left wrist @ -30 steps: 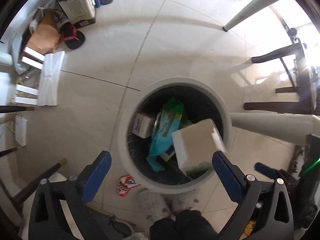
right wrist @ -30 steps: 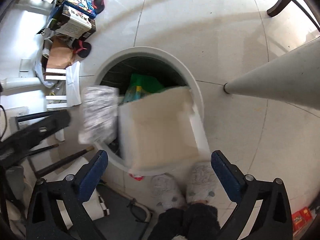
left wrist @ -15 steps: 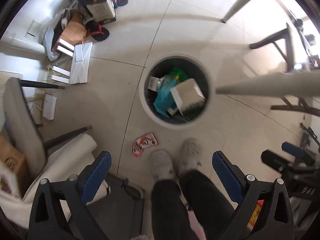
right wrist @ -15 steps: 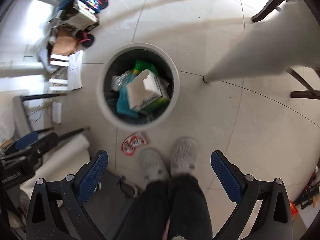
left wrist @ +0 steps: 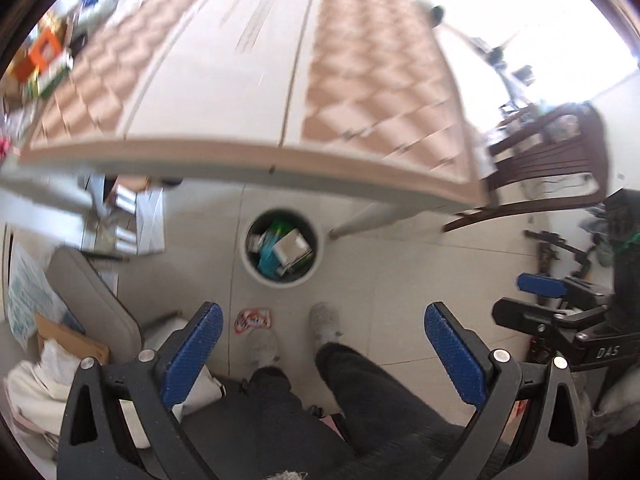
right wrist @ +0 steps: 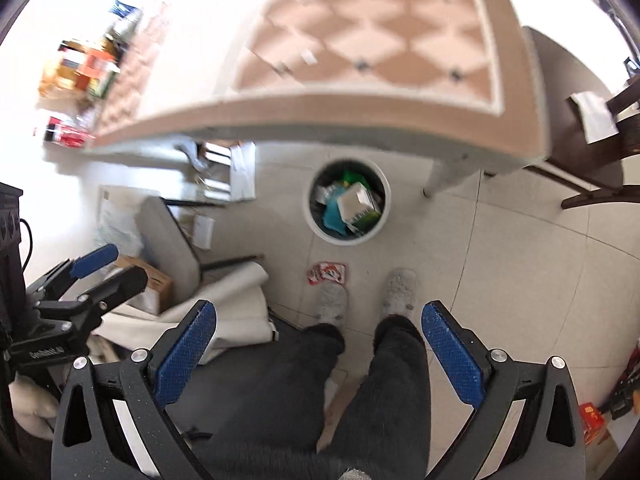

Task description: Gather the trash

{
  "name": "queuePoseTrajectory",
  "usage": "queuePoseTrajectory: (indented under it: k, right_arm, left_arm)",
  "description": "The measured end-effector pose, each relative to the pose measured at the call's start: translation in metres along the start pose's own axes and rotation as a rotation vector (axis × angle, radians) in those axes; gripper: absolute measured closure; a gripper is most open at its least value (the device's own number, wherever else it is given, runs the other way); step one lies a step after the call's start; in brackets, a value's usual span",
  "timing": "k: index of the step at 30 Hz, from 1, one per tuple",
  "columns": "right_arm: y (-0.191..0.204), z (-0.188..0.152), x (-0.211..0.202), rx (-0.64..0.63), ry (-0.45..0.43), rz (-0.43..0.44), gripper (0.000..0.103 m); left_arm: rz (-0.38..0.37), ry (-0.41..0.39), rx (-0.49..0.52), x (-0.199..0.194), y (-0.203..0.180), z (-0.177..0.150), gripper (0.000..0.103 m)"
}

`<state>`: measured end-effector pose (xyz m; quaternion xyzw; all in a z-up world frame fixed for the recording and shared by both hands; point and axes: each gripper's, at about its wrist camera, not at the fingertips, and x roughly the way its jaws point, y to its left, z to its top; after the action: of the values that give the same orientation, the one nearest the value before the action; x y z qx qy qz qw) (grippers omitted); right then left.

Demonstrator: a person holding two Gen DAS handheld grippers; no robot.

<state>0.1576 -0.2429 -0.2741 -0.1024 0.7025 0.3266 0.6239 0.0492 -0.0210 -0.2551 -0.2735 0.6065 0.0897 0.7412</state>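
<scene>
Pale floor tiles (left wrist: pixel 400 264) are seen from high up in both wrist views, with a checkered brown-and-cream tabletop (left wrist: pixel 360 92) blurred across the upper half. A round white waste bin (left wrist: pixel 249 256) is stood on the floor just beside a table leg (left wrist: pixel 360 220), probably so that it can be reached from the seat. Inside it a pale cardboard box (right wrist: pixel 354 200) is lying on top, tilted, with a turquoise plastic wrapper (right wrist: pixel 334 216) and green packaging (right wrist: pixel 350 176) beneath and beside it; the bin looks fairly full.

A red-and-white snack wrapper (right wrist: pixel 327 273) is left on the tiles between the bin and the person's grey slippers (right wrist: pixel 400 290), outside the bin, and is judged to be the trash yet to be collected.

The left gripper (left wrist: pixel 320 344) is held well above the floor with its blue-padded jaws spread wide and nothing between them. The right gripper (right wrist: pixel 318 344) is held likewise, jaws spread and empty. Both are pointed down over the person's dark trouser legs (right wrist: pixel 400 380), apparently in a raised, waiting posture.
</scene>
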Motion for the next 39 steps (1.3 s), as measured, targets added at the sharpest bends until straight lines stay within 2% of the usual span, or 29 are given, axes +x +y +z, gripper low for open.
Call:
queuePoseTrajectory:
  k: [6,12,16,22,39]
  right_arm:
    - [0.048,-0.044,-0.093,0.053,-0.126,0.044,0.0]
    - [0.084,-0.088,-0.148,0.117,-0.202,0.066,0.0]
    - [0.103,-0.114,-0.156,0.134,-0.216,0.058,0.0]
    - [0.113,-0.133,-0.159,0.124,-0.219,0.061,0.0]
    - [0.112,-0.137,-0.164,0.066,-0.218,0.084,0.0]
  left_arm:
    - [-0.078,-0.058,0.076,-0.074,-0.001,-0.011,0.0]
    - [-0.126,-0.064,0.082,-0.112,0.001,-0.028,0.0]
    - [-0.136,-0.067,0.073,-0.127,0.001,-0.039,0.0]
    - [-0.124,-0.109,0.059,-0.143,0.002,-0.052,0.0]
    - [-0.09,-0.132,0.036,-0.146,-0.007,-0.067,0.0]
